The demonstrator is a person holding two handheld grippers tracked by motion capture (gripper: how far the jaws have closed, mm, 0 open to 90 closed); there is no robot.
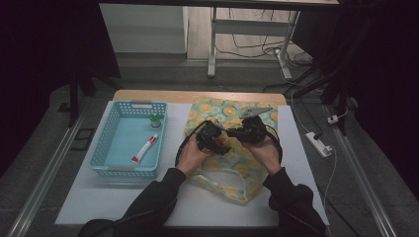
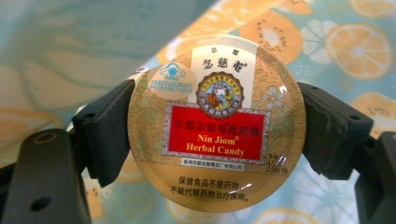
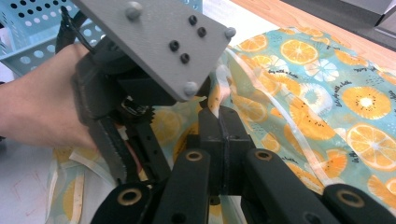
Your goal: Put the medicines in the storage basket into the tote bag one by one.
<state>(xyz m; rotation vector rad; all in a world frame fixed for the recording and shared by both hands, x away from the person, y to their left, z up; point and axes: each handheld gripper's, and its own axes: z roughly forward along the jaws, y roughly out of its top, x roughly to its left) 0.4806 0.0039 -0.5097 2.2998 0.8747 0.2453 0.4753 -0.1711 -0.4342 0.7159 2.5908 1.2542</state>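
Round gold herbal-candy tin [image 2: 216, 122] lifted from the orange-print fabric bag [image 1: 257, 168].
Left gripper [image 2: 216, 128] clamps the tin; right gripper [image 3: 219, 135], pinched on fabric, should hold the opening steady.

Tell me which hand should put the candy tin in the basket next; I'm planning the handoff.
Left, probably. The left claw already clamps the round gold herbal candy tin, nearer the light-blue plastic basket. The right claw is shut, seemingly pinching the orange-print fabric bag.

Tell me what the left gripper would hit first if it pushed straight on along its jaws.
Most likely the orange-print fabric bag: it lies right behind the Nin Jiom Herbal Candy tin clamped in the left gripper, though the gap is hard to judge.
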